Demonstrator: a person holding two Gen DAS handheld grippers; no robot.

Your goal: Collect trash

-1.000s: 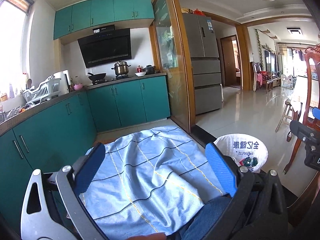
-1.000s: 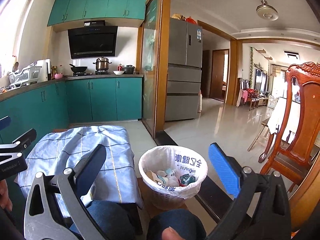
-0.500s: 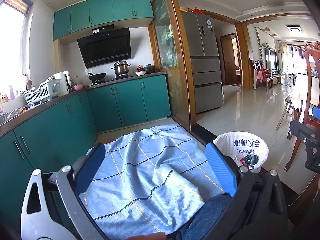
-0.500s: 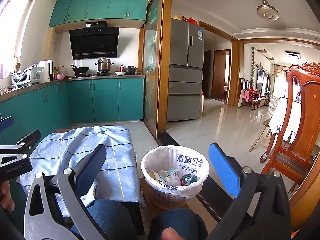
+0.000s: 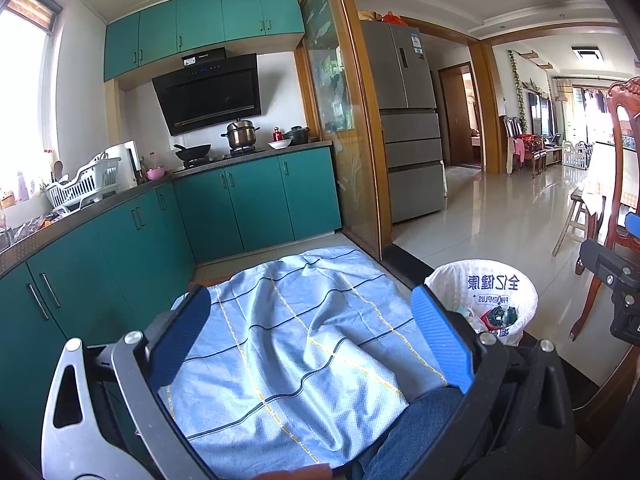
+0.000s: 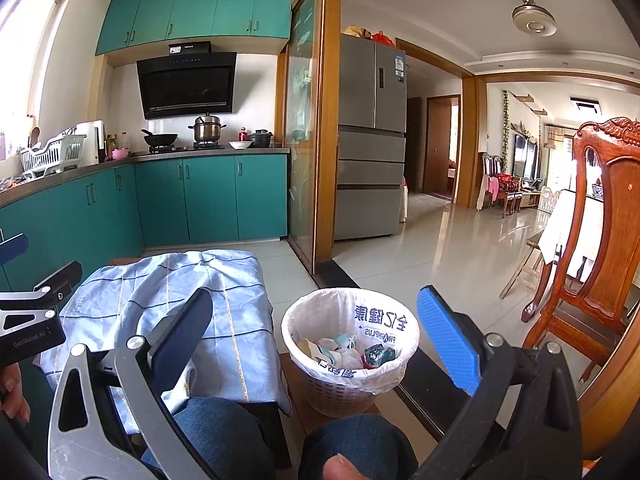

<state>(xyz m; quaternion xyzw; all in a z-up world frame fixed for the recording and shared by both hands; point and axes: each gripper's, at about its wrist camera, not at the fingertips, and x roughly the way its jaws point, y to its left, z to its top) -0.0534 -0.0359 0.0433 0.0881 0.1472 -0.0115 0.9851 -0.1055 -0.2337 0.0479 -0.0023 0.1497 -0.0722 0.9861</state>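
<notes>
Crumpled paper and wrapper trash [image 6: 347, 350] heaped inside white-bagged woven plastic basket [image 6: 349, 394] on floor, just beside low counter draped in blue checked cloth [image 5: 296, 332]. Left tongs [image 5: 310, 340] and right tongs [image 6: 316, 334] spread wide, empty. Nothing shifted since previous views.

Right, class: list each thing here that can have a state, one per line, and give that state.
left gripper: open, empty
right gripper: open, empty
trash bin: lined, holding trash
tablecloth: spread, wrinkled
fridge: shut
lower cabinets: shut
pot: lidded
</notes>
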